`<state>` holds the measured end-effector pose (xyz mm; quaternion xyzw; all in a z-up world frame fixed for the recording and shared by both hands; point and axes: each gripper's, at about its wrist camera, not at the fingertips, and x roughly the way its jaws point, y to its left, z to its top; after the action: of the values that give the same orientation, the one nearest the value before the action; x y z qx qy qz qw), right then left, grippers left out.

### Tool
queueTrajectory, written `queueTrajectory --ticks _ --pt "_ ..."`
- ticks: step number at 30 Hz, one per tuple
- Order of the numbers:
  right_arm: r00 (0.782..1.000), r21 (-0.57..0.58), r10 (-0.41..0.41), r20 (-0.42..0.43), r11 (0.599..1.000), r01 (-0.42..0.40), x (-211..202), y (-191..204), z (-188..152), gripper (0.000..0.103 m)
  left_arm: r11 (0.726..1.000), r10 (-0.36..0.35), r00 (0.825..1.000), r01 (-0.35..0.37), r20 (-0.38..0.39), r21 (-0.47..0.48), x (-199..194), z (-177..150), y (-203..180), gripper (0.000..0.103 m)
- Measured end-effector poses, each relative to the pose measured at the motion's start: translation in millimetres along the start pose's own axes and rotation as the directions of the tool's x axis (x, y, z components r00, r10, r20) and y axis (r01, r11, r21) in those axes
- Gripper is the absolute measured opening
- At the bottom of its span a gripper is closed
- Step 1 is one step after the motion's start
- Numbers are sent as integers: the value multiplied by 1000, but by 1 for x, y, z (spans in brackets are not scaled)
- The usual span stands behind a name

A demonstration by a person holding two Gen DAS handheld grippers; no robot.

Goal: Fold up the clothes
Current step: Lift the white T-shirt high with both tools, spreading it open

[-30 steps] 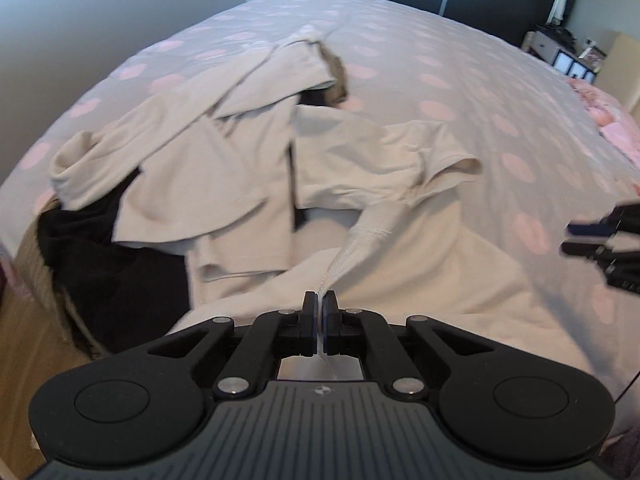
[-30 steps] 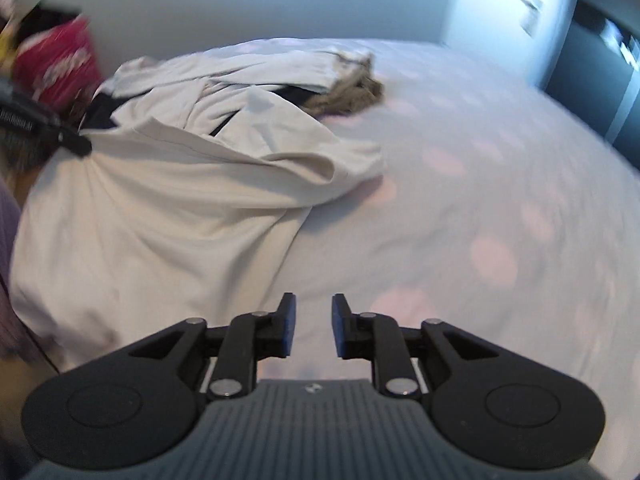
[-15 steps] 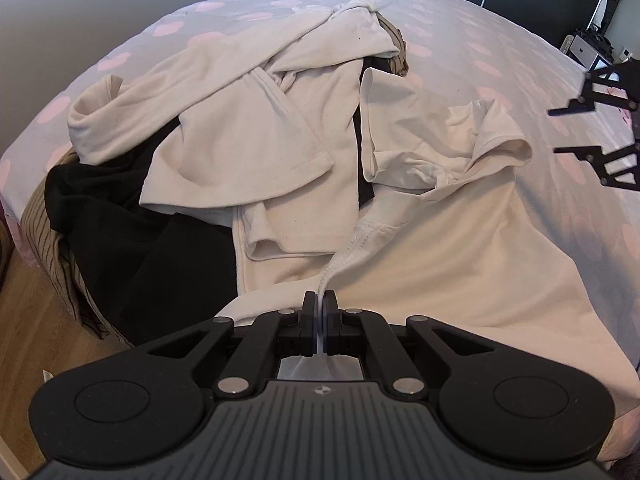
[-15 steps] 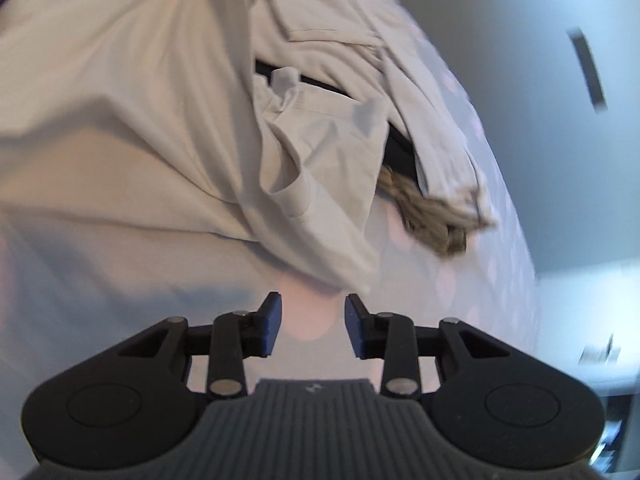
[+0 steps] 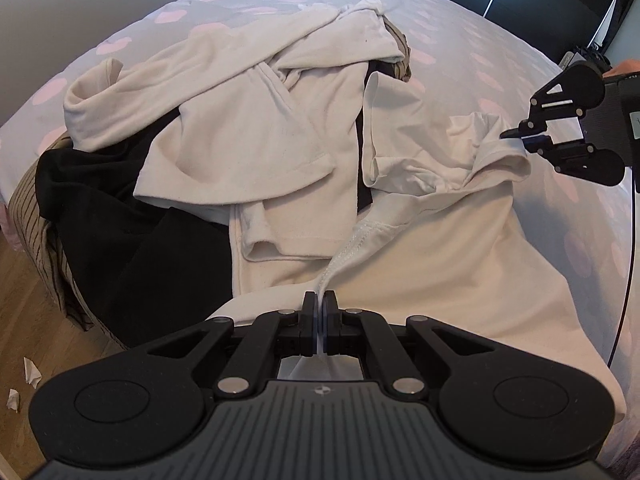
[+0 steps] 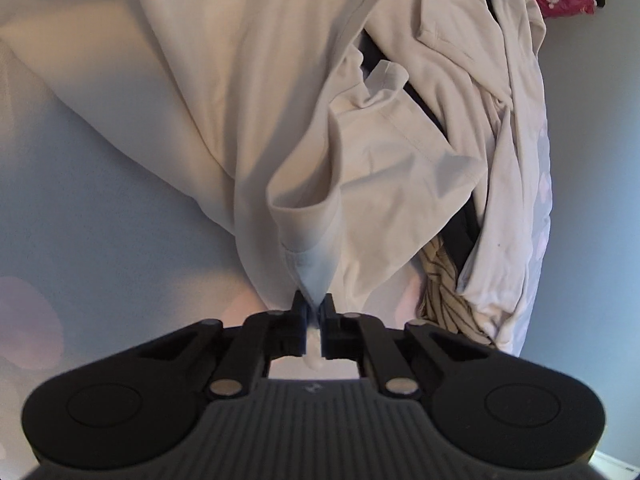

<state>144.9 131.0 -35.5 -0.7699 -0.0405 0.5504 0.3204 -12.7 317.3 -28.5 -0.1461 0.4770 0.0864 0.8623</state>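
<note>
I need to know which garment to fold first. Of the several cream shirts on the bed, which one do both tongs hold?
The nearest cream shirt, spread apart from the heap: left tongs pinch its stitched edge, right tongs its sleeve.

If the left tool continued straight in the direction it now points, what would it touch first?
The left tool is already shut on the cream shirt, so more of that shirt comes first. Beyond lies the cream pile, though depth is unclear.
</note>
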Motion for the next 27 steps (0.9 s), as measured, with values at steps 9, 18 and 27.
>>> queueTrajectory --ticks 9,18,27 --pt "982 464 -162 -101 865 190 -78 -10 -12 5 996 -80 967 84 242 -9 -65 17 -16 0" --pt "884 789 -361 -297 428 440 -245 -1 -33 5 983 -164 785 80 597 164 -223 55 -71 0" --pt "595 706 -560 -576 25 707 -454 35 -25 5 899 -425 458 113 781 423 -400 66 -159 0"
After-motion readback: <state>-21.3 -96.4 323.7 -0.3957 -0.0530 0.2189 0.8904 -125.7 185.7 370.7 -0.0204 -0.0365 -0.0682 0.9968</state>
